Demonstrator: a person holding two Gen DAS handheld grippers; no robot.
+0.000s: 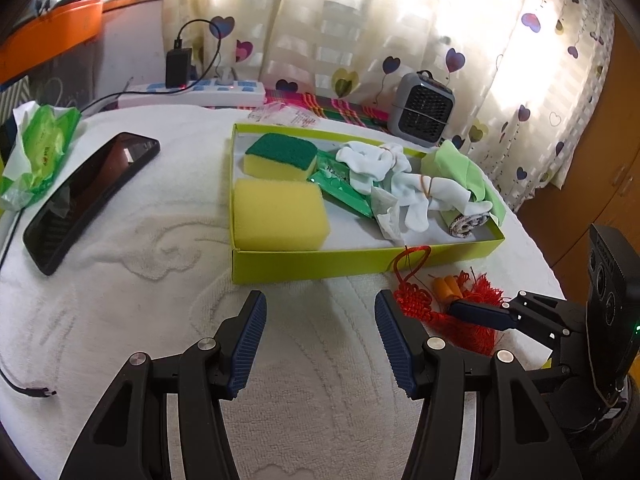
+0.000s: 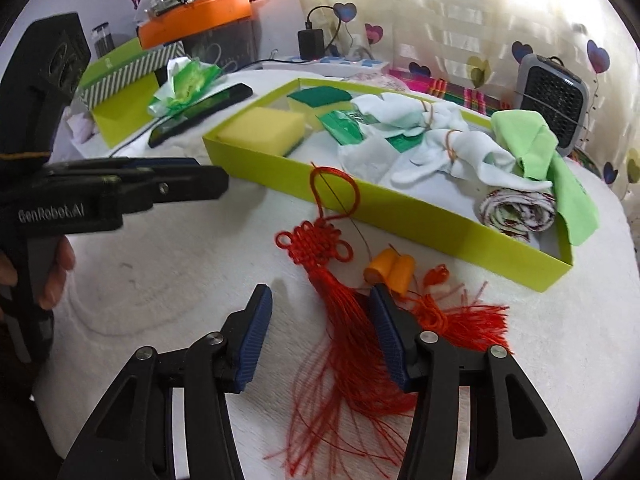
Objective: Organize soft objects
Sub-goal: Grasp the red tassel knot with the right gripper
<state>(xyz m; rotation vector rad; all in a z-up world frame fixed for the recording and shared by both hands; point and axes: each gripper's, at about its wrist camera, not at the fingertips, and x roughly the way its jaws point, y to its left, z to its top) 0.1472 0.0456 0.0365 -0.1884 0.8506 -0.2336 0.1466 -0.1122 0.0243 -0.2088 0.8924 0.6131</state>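
A lime-green box (image 1: 304, 266) (image 2: 400, 208) on the white towel holds a yellow sponge (image 1: 278, 214) (image 2: 260, 130), a green-topped sponge (image 1: 282, 156), green packets (image 1: 340, 188), white socks (image 1: 400, 176) (image 2: 460, 152), a green cloth (image 1: 460, 166) (image 2: 536, 140) and a rolled patterned cloth (image 1: 468, 222) (image 2: 518, 210). A red knot tassel (image 2: 332, 280) (image 1: 416, 300) and orange earplugs (image 2: 390, 272) (image 1: 448, 288) lie in front of the box. My right gripper (image 2: 320, 340) is open, its jaws astride the tassel. My left gripper (image 1: 320, 344) is open and empty over bare towel.
A black phone (image 1: 88, 196) and a green tissue pack (image 1: 38, 152) lie at the left. A power strip with charger (image 1: 192, 92) and a small grey heater (image 1: 422, 110) stand behind the box. A second green box (image 2: 120, 96) is at far left.
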